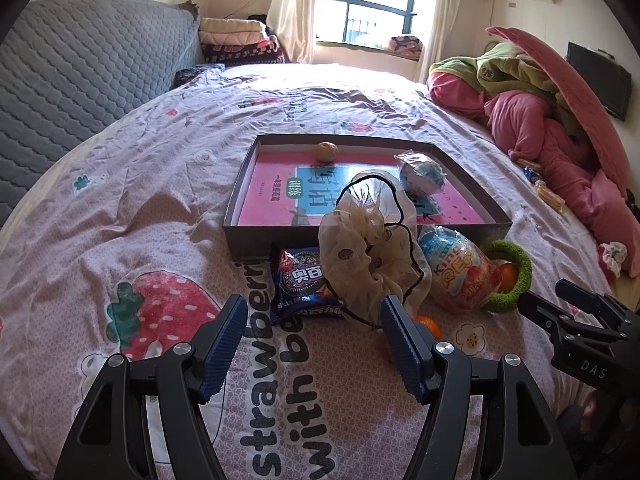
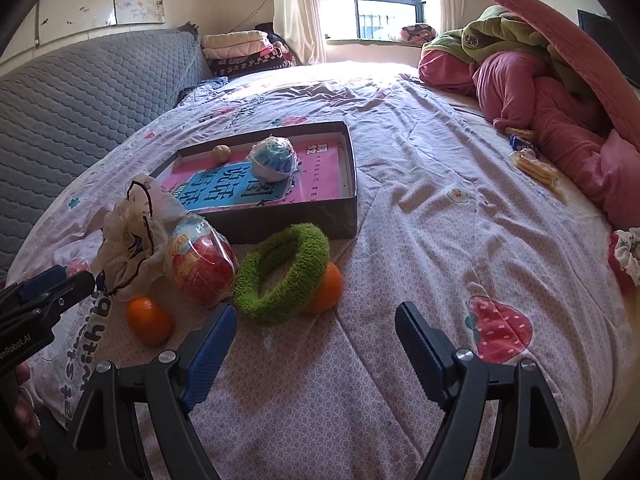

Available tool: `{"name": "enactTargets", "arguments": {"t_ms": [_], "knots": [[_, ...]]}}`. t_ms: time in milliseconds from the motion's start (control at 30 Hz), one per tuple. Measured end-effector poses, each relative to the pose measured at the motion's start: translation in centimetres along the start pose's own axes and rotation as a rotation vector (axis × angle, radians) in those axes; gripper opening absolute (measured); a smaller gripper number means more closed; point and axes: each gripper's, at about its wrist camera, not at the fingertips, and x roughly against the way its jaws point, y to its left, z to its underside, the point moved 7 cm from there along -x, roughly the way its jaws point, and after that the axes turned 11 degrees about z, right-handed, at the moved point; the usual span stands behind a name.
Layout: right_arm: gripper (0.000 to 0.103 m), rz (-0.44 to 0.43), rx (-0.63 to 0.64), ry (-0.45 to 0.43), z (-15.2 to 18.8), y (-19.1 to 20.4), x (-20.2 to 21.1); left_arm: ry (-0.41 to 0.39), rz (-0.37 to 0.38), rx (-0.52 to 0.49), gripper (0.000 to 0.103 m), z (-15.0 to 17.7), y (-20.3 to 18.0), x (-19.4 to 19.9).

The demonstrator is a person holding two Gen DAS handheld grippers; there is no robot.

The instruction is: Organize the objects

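A shallow grey box [image 1: 240, 236] [image 2: 280, 216] with a pink book inside lies on the bed. In it rest a walnut [image 1: 327, 151] [image 2: 221, 153] and a blue-white wrapped ball [image 1: 420, 174] [image 2: 274, 159]. In front of the box lie a dark cookie packet [image 1: 300, 280], a beige gauze scrunchie [image 1: 368, 256] [image 2: 128, 240], a wrapped toy egg [image 1: 460, 268] [image 2: 202, 266], a green fuzzy ring [image 1: 516, 276] [image 2: 282, 274] and two oranges [image 2: 149, 320] [image 2: 328, 288]. My left gripper [image 1: 314, 344] is open just short of the packet and scrunchie. My right gripper [image 2: 316, 344] is open near the ring, empty.
The bedsheet [image 1: 140, 220] has strawberry prints and wrinkles. Pink and green bedding [image 2: 540, 92] is heaped at the right, with snack packets [image 2: 532, 164] beside it. A grey quilted headboard [image 1: 80, 72] runs along the left. Folded blankets [image 1: 240, 38] sit by the window.
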Motion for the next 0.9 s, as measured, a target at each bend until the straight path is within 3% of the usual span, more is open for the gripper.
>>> {"name": "enactTargets", "arguments": {"t_ms": [333,400,767,833,900], "knots": [[0.076,-0.002,-0.027,0.025,-0.2,-0.4,-1.0,0.004,-0.020,-0.031,0.070,-0.5,-0.6,-1.2],[0.068,-0.003,-0.032,0.031,-0.4,-0.4,-1.2,0.008,-0.016,-0.027,0.070,-0.7,-0.5,-1.5],[0.056,0.000,-0.048,0.052,-1.5,-0.8,-2.7,0.010,-0.020,-0.010,0.070,-2.2,0.2,-2.5],[0.050,-0.006,-0.050,0.056,-1.6,-0.8,-2.9,0.016,-0.022,-0.012,0.070,-2.4,0.2,-2.9],[0.039,-0.011,-0.041,0.059,-1.7,-0.5,-3.0,0.019,-0.021,-0.010,0.071,-2.6,0.2,-3.2]]}}
